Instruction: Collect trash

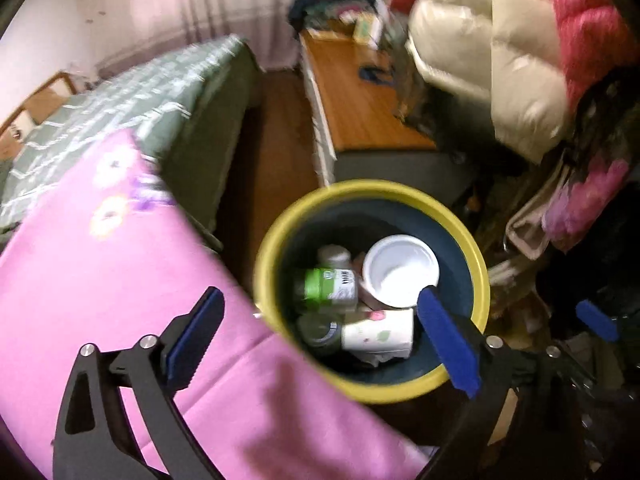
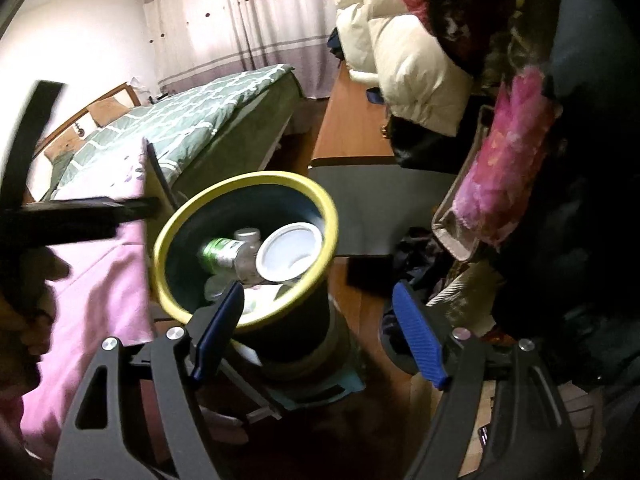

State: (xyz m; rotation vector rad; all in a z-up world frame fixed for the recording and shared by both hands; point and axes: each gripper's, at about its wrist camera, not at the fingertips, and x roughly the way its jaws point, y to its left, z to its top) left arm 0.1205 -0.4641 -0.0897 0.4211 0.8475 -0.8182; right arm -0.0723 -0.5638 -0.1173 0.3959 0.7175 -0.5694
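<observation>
A round bin with a yellow rim (image 1: pixel 476 256) and dark inside stands on the floor beside the bed. In it lie a white cup (image 1: pixel 400 272), a green-labelled bottle (image 1: pixel 328 284), a white printed carton (image 1: pixel 380 334) and a dark jar (image 1: pixel 318 328). My left gripper (image 1: pixel 320 294) hangs over the bin, open wide, with nothing between its blue pads. My right gripper (image 2: pixel 319 287) is open at the bin's near right side. Its left fingertip overlaps the yellow rim (image 2: pixel 168 240) in the picture, and its jaws hold nothing. The cup (image 2: pixel 288 254) and bottle (image 2: pixel 222 252) show here too.
A pink flowered blanket (image 1: pixel 120 280) covers the bed's near end, with a green quilt (image 1: pixel 132 104) behind. A wooden desk (image 1: pixel 360 96) stands beyond the bin. Coats (image 1: pixel 480 48) and bags crowd the right. A hand (image 2: pixel 24 300) holds the left gripper's black frame (image 2: pixel 80 216).
</observation>
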